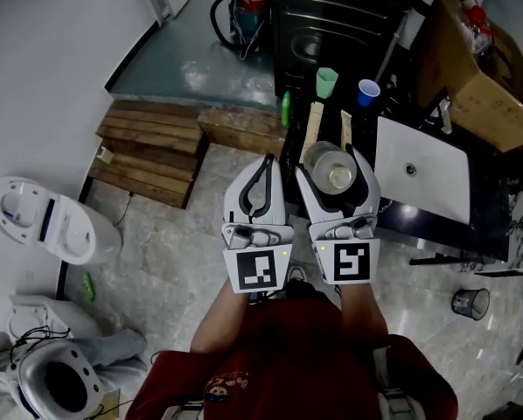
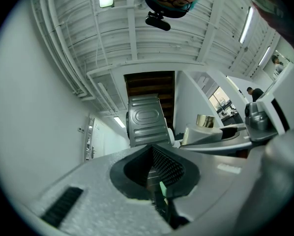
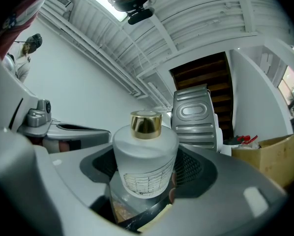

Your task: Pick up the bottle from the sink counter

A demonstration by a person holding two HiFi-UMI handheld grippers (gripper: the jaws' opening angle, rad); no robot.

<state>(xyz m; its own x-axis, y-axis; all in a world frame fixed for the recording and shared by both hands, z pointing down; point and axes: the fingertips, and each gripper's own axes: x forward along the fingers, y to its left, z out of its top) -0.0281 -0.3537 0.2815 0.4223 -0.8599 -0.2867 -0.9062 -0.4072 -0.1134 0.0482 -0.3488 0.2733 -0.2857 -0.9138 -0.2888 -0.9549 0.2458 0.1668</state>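
Note:
A frosted bottle with a gold cap sits between the jaws of my right gripper, which is shut on its body. In the right gripper view the bottle stands upright in the right gripper, gold cap towards the ceiling, lifted off the counter. My left gripper is beside it on the left, its jaws closed together with nothing in them. The left gripper view shows the left gripper with its dark pads meeting, and the bottle's cap off to the right.
The black sink counter with a white basin lies ahead right, holding a green cup and a blue cup. A cardboard box is at far right, wooden pallets and a toilet at left.

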